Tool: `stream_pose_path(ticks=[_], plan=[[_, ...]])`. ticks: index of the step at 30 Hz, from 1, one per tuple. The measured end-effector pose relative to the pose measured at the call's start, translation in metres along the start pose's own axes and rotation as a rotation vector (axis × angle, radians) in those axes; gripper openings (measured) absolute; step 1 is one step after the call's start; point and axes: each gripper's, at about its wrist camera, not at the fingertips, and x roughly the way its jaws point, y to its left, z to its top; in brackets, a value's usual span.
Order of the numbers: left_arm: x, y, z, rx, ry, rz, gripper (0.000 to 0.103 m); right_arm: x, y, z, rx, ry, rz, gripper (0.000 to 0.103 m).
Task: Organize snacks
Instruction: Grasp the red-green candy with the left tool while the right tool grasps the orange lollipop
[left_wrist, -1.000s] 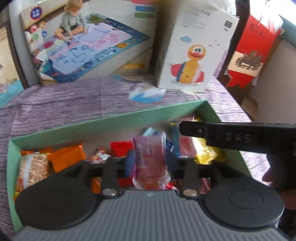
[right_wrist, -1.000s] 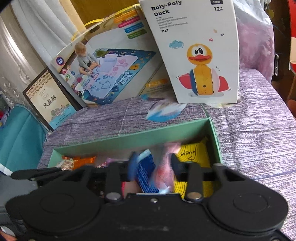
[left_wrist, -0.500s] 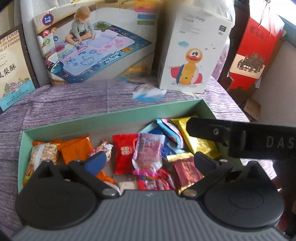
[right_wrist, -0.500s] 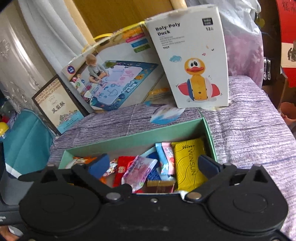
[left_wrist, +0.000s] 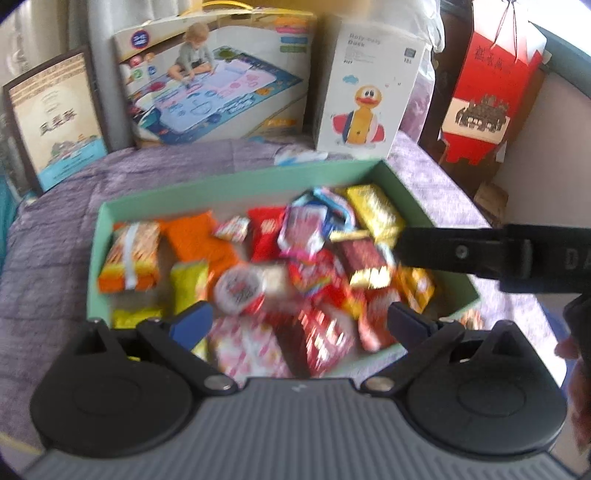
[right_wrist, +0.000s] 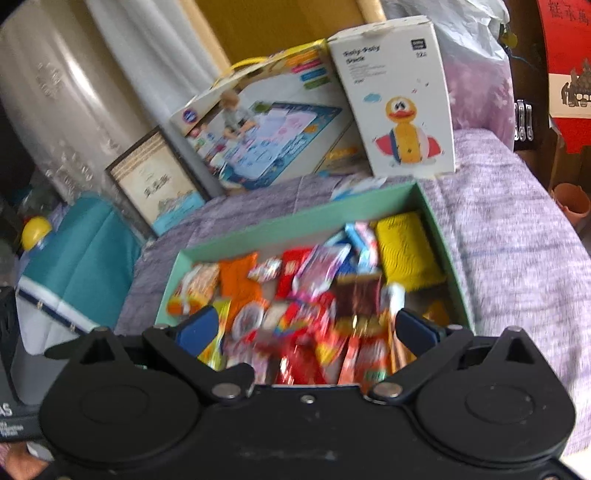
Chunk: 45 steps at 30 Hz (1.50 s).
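We find the snack packets (left_wrist: 303, 266) heaped loose inside the green box (left_wrist: 236, 181) on the purple-covered bed (left_wrist: 51, 236); left tool (left_wrist: 295, 325) and right tool (right_wrist: 306, 328) gape wide, empty, above it; gathering looks done, tidying perhaps left.

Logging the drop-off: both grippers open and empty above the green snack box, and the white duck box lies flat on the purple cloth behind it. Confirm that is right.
One thing is wrong. The duck box stands upright behind the green box, as the right wrist view shows. The rest holds: left gripper and right gripper are open and empty.
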Motion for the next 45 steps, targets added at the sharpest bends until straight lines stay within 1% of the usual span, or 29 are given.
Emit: stream_pose_path(ticks=[5,8,11,14,17,20,23,25,26,28,30,32,33,37,39,42,45], plan=[[-0.021,0.019,-0.038,0.018,0.01,0.039,0.103,-0.014,0.008,-0.03,-0.013,0.017,0.01,0.103],[-0.024,0.036,-0.06,-0.005,0.033,0.06,0.103,-0.017,0.008,-0.042,0.0,0.034,0.014,0.103],[-0.02,0.055,-0.082,-0.05,0.064,0.086,0.103,-0.016,0.008,-0.054,0.008,0.06,0.014,0.103],[-0.014,0.071,-0.097,-0.092,0.092,0.102,0.103,-0.013,0.01,-0.064,0.007,0.083,0.015,0.103],[-0.008,0.08,-0.106,-0.105,0.107,0.118,0.103,-0.008,0.011,-0.072,0.011,0.103,0.015,0.103],[-0.003,0.083,-0.111,-0.11,0.116,0.114,0.102,-0.002,0.008,-0.08,0.024,0.124,0.008,0.103],[0.003,0.085,-0.114,-0.103,0.115,0.118,0.093,0.001,0.004,-0.086,0.036,0.136,-0.01,0.103],[0.009,0.087,-0.117,-0.111,0.133,0.105,0.082,0.003,0.0,-0.089,0.049,0.146,-0.022,0.103],[0.012,0.088,-0.118,-0.115,0.141,0.1,0.08,0.005,-0.001,-0.089,0.054,0.149,-0.027,0.103],[0.016,0.09,-0.121,-0.124,0.151,0.093,0.071,0.006,-0.005,-0.09,0.057,0.146,-0.036,0.103],[0.017,0.089,-0.123,-0.121,0.141,0.099,0.068,0.006,-0.007,-0.09,0.054,0.135,-0.047,0.103],[0.016,0.087,-0.124,-0.101,0.125,0.111,0.049,0.006,-0.011,-0.09,0.058,0.124,-0.055,0.103],[0.015,0.086,-0.123,-0.091,0.12,0.117,0.03,0.005,-0.013,-0.089,0.064,0.121,-0.059,0.103],[0.014,0.08,-0.12,-0.093,0.112,0.103,0.028,0.003,-0.023,-0.091,0.077,0.112,-0.078,0.103],[0.013,0.073,-0.118,-0.098,0.107,0.082,0.027,0.002,-0.027,-0.093,0.077,0.114,-0.083,0.103],[0.013,0.059,-0.112,-0.078,0.097,0.052,0.027,-0.003,-0.032,-0.095,0.064,0.105,-0.099,0.103],[0.013,0.046,-0.106,-0.064,0.092,0.025,0.027,-0.011,-0.037,-0.096,0.047,0.072,-0.122,0.103]])
